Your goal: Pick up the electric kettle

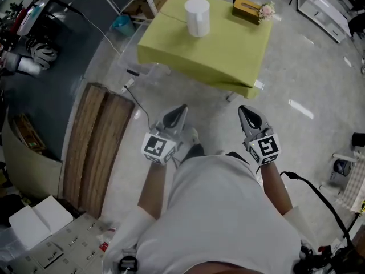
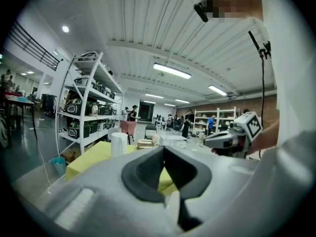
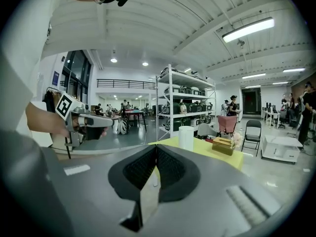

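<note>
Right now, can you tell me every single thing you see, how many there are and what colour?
table: one, yellow-green, on the grey floor ahead
kettle: one, white, upright on the table
tissue box: one, brown, at the table's far right corner
flowers: one small bunch, pink, beside the tissue box
bucket: one, teal, on the floor left of the table
boards: two, brown wood, flat on the floor at the left
shelf rack: one, white, behind the table
folding chair: one, dark, right of the table
left hand-held gripper: one, grey, shut, empty
right hand-held gripper: one, grey, shut, empty
</note>
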The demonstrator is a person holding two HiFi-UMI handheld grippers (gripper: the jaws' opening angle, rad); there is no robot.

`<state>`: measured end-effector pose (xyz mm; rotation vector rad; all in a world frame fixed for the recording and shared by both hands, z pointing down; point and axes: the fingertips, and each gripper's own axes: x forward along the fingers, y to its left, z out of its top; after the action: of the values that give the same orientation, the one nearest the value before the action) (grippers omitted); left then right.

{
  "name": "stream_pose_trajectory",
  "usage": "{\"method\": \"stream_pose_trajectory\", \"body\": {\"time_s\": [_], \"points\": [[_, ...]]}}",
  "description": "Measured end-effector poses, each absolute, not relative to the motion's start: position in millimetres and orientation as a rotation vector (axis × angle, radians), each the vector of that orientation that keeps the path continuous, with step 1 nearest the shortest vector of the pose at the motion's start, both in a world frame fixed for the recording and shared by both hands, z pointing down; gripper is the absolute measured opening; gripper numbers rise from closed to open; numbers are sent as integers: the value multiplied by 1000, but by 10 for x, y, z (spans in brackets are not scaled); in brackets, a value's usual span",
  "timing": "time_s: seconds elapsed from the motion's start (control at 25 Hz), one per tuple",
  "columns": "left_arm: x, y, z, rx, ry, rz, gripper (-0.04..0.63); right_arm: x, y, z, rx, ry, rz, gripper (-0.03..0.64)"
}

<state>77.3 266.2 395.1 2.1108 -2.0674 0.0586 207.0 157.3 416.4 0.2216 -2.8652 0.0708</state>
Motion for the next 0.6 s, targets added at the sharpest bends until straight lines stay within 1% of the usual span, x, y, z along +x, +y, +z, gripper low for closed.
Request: {"method": "stream_pose_trajectory", "body": {"time_s": [0.6], "points": [[-282,2586,3960,2197,-1963,73,2,1115,1459,4115,369,-2849,74,-3]]}}
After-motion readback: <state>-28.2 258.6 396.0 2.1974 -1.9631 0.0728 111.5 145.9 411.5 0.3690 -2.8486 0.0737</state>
